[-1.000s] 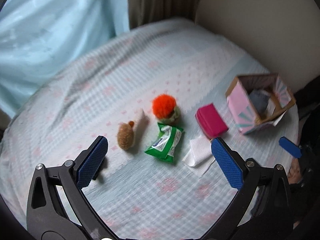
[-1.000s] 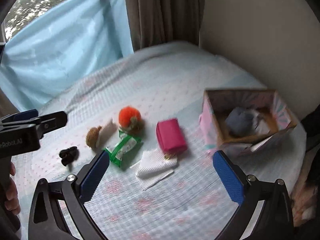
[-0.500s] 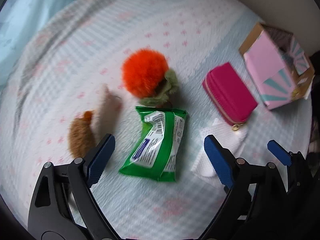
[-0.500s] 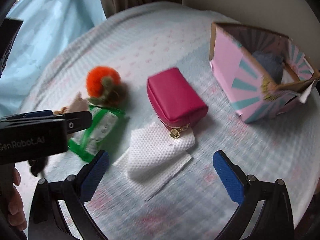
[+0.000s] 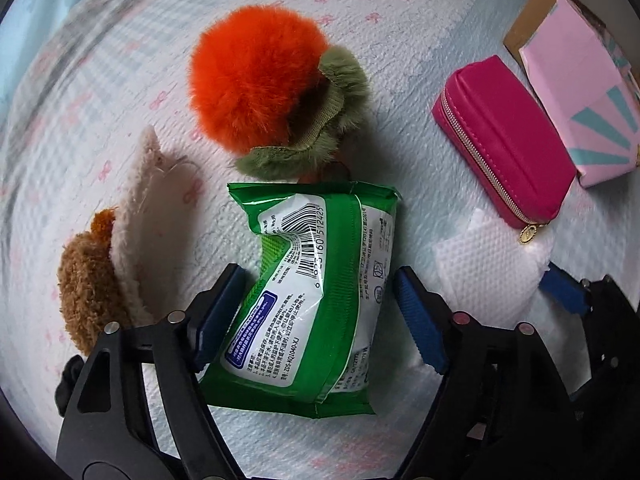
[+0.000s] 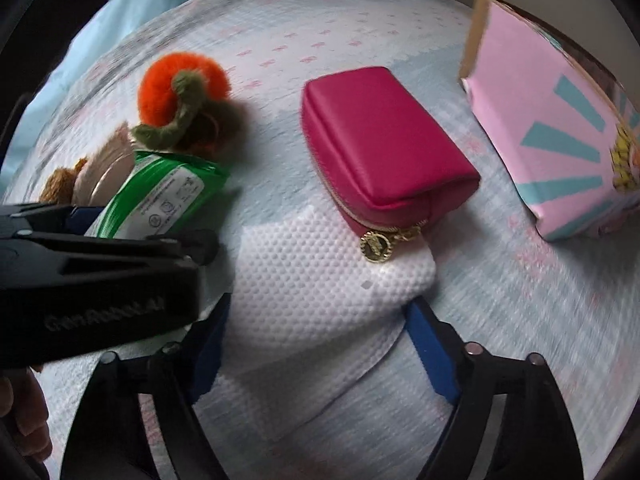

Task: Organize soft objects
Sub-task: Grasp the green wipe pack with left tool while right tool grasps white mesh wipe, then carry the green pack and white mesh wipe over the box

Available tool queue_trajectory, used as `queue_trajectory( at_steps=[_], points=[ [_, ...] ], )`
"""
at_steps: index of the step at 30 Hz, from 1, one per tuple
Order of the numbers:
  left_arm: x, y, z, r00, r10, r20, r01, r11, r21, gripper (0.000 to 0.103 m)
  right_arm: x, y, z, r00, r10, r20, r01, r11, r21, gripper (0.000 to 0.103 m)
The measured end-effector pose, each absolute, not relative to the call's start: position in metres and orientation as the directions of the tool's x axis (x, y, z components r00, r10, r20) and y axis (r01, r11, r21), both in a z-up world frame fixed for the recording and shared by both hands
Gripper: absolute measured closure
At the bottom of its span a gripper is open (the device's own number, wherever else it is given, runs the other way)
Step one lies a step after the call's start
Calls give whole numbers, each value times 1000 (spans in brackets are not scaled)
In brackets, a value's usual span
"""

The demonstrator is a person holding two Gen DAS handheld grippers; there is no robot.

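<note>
Just below the orange pompom [image 5: 256,80] on the bedspread [image 5: 400,8] lay the green wipes packet [image 5: 316,292], straddled by the left gripper [image 5: 316,312], whose jaws had just been closing; the left pad touched it, the right pad stood clear. Right of the packet, the right gripper [image 6: 316,356] was likewise closing astride the white cloth [image 6: 316,280], pads not yet pinching it. Farther right sat the pink pouch [image 5: 504,136].

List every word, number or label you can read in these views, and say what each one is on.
"GenRobot.AI", blurred but legible: on the left hand-held gripper body, seen from the right wrist view.
"ZDS-KQ1040-XJ": small print low on the green wipes pack.
Barcode digits on the pack, partly creased: roughly "6 923160 512425".
Remaining print on the pack: too small to read.
Gold zipper charm on the pink pouch: embossing unreadable.
</note>
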State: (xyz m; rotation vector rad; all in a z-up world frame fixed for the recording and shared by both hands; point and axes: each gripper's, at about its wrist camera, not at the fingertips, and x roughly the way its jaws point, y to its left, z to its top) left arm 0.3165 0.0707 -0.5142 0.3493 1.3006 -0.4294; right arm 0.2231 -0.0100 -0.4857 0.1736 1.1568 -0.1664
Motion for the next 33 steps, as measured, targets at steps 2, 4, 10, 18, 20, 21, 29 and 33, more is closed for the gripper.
queue_trajectory(
  at_steps=[2,4,10,18,20,21,29,33],
  points=[
    [316,71,-513,218,-102,-971,485,874,17,42,225,-7,-485,394,-34,-918,201,978,50,35],
    [317,74,-510,219,-107,-970,466,885,7,55,227,-2,-483,398,-21,-917,183,981,57,44],
    [319,81,-501,216,-114,-970,437,899,-8,65,222,-2,-476,407,18,-913,163,982,92,80],
    [302,85,-468,246,-114,-963,394,919,-8,66,210,-14,-457,428,53,-902,167,976,137,87],
    [298,88,-458,255,-112,-960,380,925,-7,66,204,-15,-447,442,60,-895,160,976,145,87],
    [294,88,-450,264,-110,-958,373,928,-4,66,203,-16,-444,447,62,-893,157,977,146,87],
    [259,97,-392,330,-97,-939,300,954,7,66,174,-33,-384,513,76,-855,139,976,170,87],
    [237,97,-344,380,-103,-919,254,967,-3,66,157,-45,-340,558,89,-825,114,977,182,87]
  ],
)
